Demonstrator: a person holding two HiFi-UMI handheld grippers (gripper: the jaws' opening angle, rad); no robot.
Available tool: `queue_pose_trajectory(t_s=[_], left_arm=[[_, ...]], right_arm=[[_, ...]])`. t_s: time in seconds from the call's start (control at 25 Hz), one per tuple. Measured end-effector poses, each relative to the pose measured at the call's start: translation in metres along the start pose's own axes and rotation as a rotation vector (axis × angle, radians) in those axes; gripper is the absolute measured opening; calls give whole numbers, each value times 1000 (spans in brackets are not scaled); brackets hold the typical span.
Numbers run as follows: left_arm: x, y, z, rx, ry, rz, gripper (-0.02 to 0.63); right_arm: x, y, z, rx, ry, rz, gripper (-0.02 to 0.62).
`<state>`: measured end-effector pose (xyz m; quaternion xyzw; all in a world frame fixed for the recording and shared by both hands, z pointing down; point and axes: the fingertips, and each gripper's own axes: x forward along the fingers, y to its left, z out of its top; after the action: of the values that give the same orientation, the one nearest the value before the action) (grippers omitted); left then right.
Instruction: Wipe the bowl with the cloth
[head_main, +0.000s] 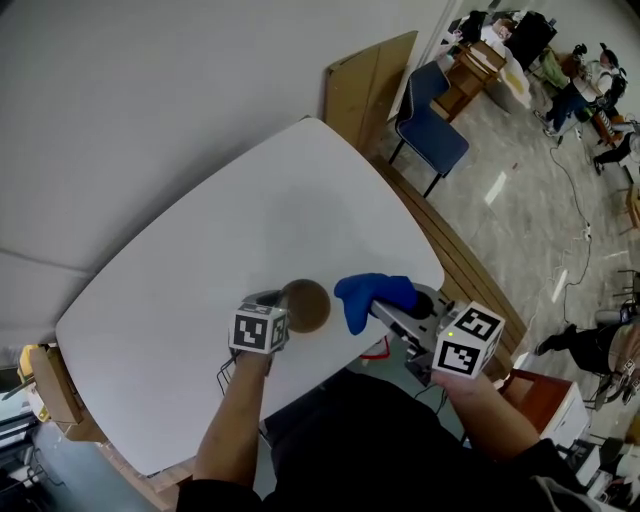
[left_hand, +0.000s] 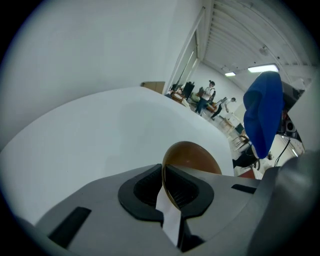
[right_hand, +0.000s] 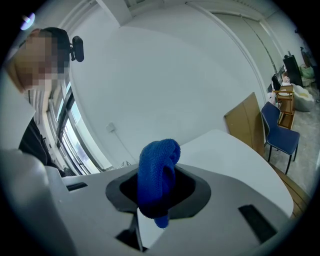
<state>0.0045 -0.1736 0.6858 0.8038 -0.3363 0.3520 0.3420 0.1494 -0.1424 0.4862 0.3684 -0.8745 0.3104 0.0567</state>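
A brown bowl (head_main: 305, 305) is near the front edge of the white table (head_main: 250, 200), tilted toward me. My left gripper (head_main: 283, 310) grips its near rim; in the left gripper view the thin rim of the bowl (left_hand: 192, 157) stands between the pads of the left gripper (left_hand: 167, 187). Just right of the bowl, a bunched blue cloth (head_main: 370, 297) is pinched in my right gripper (head_main: 388, 308). In the right gripper view the cloth (right_hand: 157, 172) rises in a fold from the jaws of that gripper (right_hand: 157, 195). The cloth (left_hand: 264, 112) hangs apart from the bowl.
A blue chair (head_main: 430, 115) and a leaning brown board (head_main: 365, 80) stand beyond the table's far right corner. A cardboard box (head_main: 55, 385) sits off the left edge, a red and white box (head_main: 545, 400) at the right. People are far back in the room.
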Motion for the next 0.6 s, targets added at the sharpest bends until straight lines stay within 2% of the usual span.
queue_pose_trajectory(t_s=[0.08,0.16,0.2,0.36,0.6], left_arm=[[0,4,1,30,3,32,36],[-5,9,3,58,-3,72,103],[-9,12,5,71,-13,93,114],[-34,11,22,107,-87,154,114],[-92,-7,44,138,-226,180,114]], right_arm=[[2,4,2,-7,5,10,77],[6,8,6,-17,3,20,77],[8,11,9,-21,0,26,77],[12,21,22,-28,-21,55,77],[23,42,42,-42,-54,109,77]])
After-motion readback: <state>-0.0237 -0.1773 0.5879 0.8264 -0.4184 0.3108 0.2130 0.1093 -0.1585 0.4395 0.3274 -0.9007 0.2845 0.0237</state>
